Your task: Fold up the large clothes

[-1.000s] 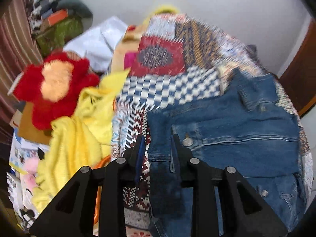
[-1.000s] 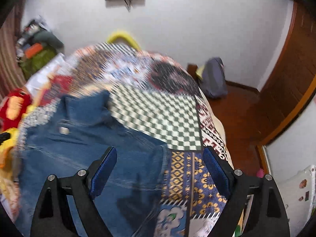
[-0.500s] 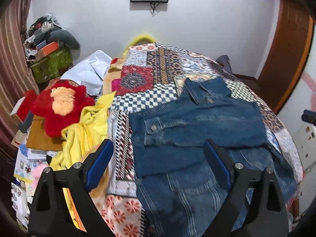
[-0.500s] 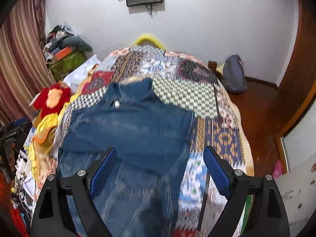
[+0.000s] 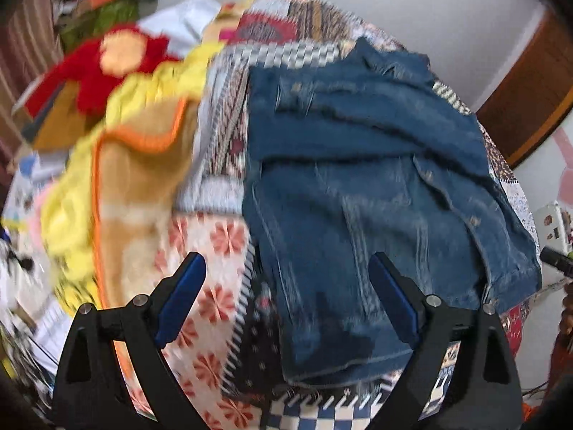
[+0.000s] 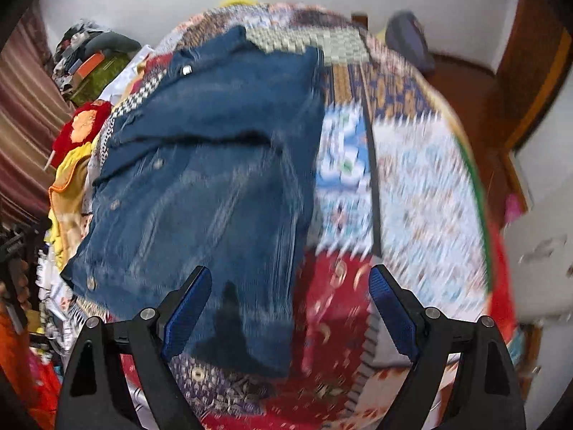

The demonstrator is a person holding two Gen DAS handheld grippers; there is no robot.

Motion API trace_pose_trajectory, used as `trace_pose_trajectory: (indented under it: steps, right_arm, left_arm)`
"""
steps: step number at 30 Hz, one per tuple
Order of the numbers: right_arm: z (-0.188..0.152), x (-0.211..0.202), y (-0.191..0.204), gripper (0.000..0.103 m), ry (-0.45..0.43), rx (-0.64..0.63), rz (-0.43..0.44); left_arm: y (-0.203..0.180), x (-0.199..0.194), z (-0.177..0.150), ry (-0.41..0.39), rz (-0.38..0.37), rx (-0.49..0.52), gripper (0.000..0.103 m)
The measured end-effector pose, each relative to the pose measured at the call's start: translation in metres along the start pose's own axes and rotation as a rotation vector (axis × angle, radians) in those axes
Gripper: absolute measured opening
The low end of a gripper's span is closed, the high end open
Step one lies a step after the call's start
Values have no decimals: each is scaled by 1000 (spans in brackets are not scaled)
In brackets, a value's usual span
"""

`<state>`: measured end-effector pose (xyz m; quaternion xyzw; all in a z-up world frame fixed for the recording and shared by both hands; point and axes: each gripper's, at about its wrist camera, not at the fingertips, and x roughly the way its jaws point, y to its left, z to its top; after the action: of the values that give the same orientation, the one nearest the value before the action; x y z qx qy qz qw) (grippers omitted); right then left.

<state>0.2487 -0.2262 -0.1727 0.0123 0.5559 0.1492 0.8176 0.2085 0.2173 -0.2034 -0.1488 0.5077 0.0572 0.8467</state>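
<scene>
A blue denim jacket [image 5: 365,186] lies on a patchwork bedspread [image 5: 215,251], its sleeves folded across the chest and its collar at the far end. It also shows in the right wrist view [image 6: 207,186]. My left gripper [image 5: 286,297] is open and empty, above the jacket's near hem at its left side. My right gripper [image 6: 290,304] is open and empty, above the near hem at its right side. Both views are blurred by motion.
A yellow and tan blanket [image 5: 118,165] and a red plush toy [image 5: 107,61] lie left of the bed. A clutter pile [image 6: 93,61] stands by the far-left wall. A dark bag [image 6: 408,43] sits on the floor near a wooden door [image 6: 530,53].
The left gripper let go of the jacket's left edge and opened wide. Both grippers pulled back toward the jacket's near hem and dropped lower over it.
</scene>
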Motion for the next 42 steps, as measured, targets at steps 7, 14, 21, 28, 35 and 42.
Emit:
trace_pose_trajectory:
  steps: [7,14,21,28,35,42]
  right_arm:
    - [-28,16,-2,86,28,88,152]
    - [-38,30,-4,68,44,150,218]
    - [-36,26,8,33,20,104,222]
    - [-15,9,27,16,-65,-8,181]
    - [37,2,45,15,-154,-101,159]
    - [103,-9,62,11,-285,-155,109]
  left_arm:
    - [4,39,-48,180,-112,-113,93]
    - [10,51,-71,185,-205,-273,72]
    - [-4,45,-69,167,-224,-235,39]
    - [-16,15,-36,67,-231,-140,13]
    - [-29,-17,15,-44,-258,-62,12]
    - [-40,-34,93,-190,-241,-26,11]
